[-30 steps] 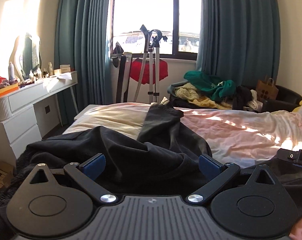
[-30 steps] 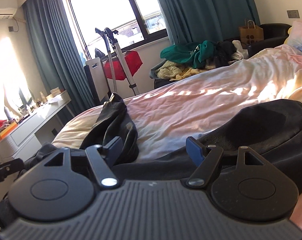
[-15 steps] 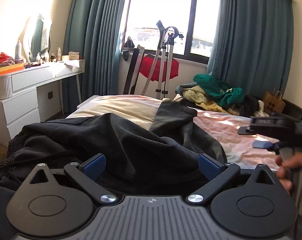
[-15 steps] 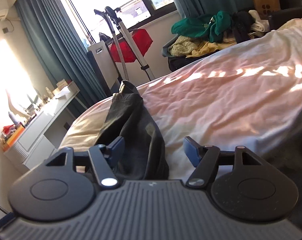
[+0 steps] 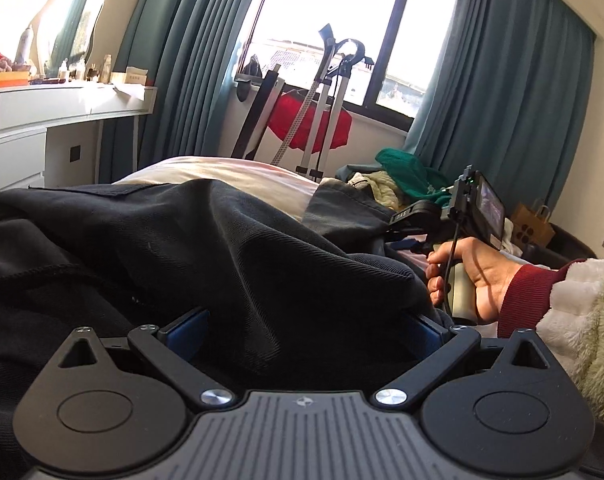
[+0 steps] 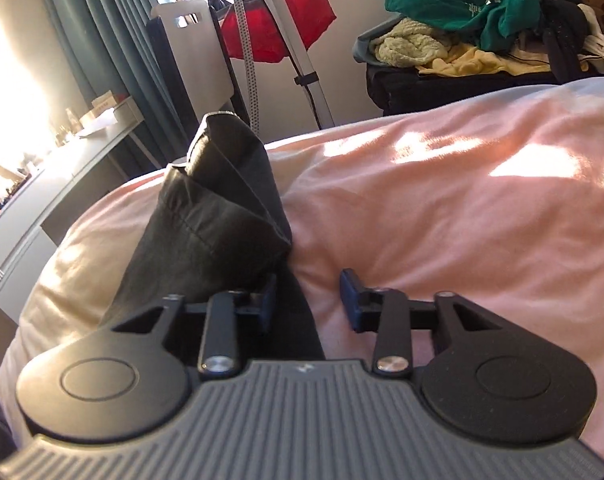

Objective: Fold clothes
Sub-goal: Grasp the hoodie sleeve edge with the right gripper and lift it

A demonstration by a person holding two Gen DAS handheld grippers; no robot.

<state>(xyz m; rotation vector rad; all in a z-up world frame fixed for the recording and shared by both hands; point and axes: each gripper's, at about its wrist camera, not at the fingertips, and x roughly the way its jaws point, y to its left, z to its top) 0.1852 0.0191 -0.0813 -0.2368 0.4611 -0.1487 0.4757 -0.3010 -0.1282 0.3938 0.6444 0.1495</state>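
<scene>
Black twill trousers [image 5: 262, 248] are being shown heaped at the near end of the pink-and-cream bedsheet [image 6: 461, 208], with one leg lying along it toward the window. The left gripper [image 5: 303, 328] is being held with its jaws spread wide, and the cloth is bulging between them ungripped. The right gripper [image 6: 307, 304] is being closed over the edge of that leg, with a gap showing between its blue pads.
</scene>
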